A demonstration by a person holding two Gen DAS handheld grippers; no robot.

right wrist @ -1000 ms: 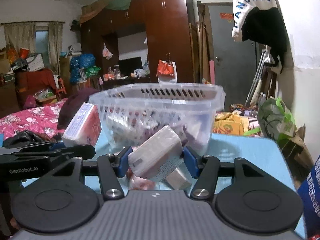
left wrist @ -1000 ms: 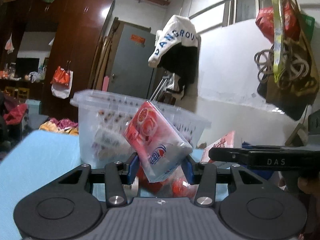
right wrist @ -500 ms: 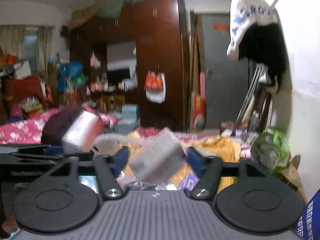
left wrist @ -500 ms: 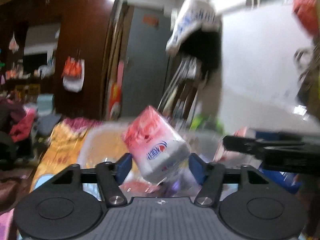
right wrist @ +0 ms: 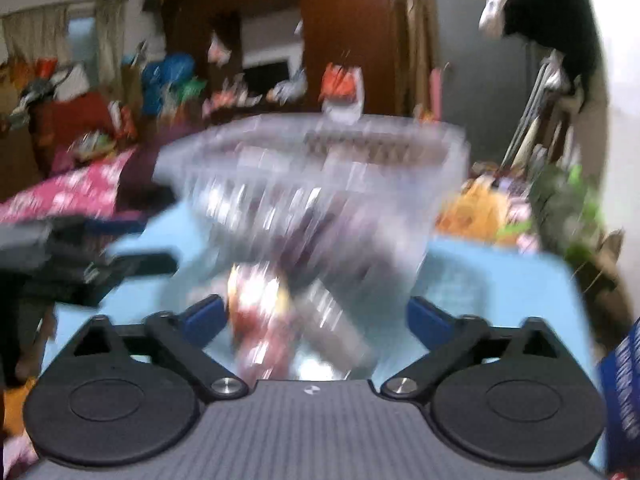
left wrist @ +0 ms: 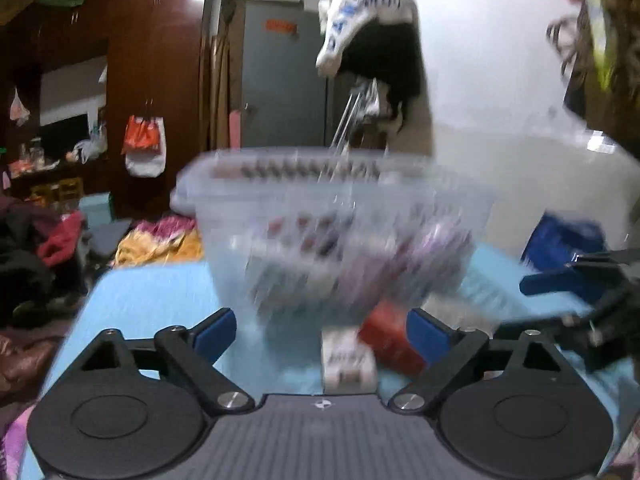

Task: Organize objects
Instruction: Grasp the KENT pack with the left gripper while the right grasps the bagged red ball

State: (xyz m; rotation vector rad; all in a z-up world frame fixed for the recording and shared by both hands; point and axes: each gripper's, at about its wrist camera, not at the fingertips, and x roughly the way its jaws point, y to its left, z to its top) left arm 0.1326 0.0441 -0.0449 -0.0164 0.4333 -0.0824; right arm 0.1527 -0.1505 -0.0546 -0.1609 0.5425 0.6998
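Observation:
A clear plastic basket (left wrist: 332, 216) with several packets inside stands on the blue table (left wrist: 148, 296); it also shows in the right wrist view (right wrist: 320, 184). My left gripper (left wrist: 322, 332) is open and empty, just in front of the basket. A red packet (left wrist: 390, 338) and a white packet (left wrist: 348, 358) lie on the table between its fingers. My right gripper (right wrist: 314, 318) is open and empty, with a red and white packet (right wrist: 258, 320) and a grey packet (right wrist: 334, 324) lying before it. Both views are blurred.
The other gripper shows at the right edge of the left wrist view (left wrist: 580, 292) and at the left of the right wrist view (right wrist: 72, 256). A blue package (left wrist: 564, 240) lies right of the basket. A wall (left wrist: 500, 112) is close on the right.
Both grippers held tissue packets, rose over the basket, and have now opened and dropped back in front of it. The packets are no longer held.

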